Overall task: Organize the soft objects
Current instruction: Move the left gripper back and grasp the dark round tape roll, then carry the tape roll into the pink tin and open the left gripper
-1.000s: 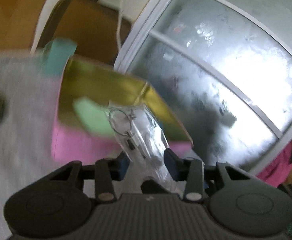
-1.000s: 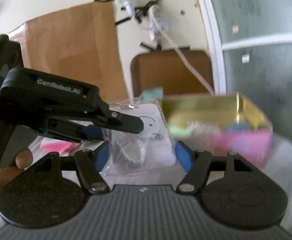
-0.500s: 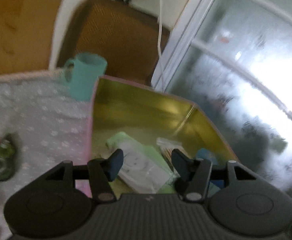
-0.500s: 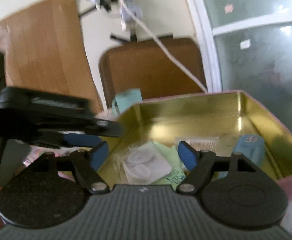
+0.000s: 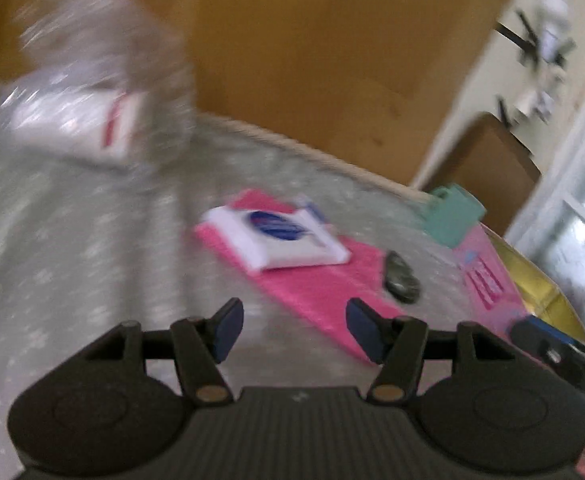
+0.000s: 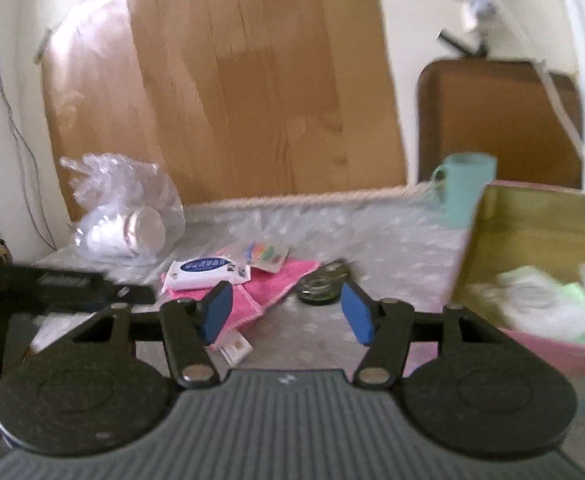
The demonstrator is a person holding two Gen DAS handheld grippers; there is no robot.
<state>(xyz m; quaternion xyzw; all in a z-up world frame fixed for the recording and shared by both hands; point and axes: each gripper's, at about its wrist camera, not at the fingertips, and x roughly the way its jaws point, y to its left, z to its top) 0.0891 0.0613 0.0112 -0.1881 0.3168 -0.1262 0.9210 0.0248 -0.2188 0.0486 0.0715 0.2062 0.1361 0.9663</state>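
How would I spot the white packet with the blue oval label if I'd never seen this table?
Start at the big brown board leaning against the wall, then drop to the grey patterned tablecloth in front of it. There a pink cloth lies flat, and the white packet rests on its left end. It is the only flat white pack with a blue oval; the crumpled clear bag behind holds cups.

L gripper [image 5: 294, 330] jaws just widened, R gripper [image 6: 286, 312] jaws just narrowed; both gape, nothing between.
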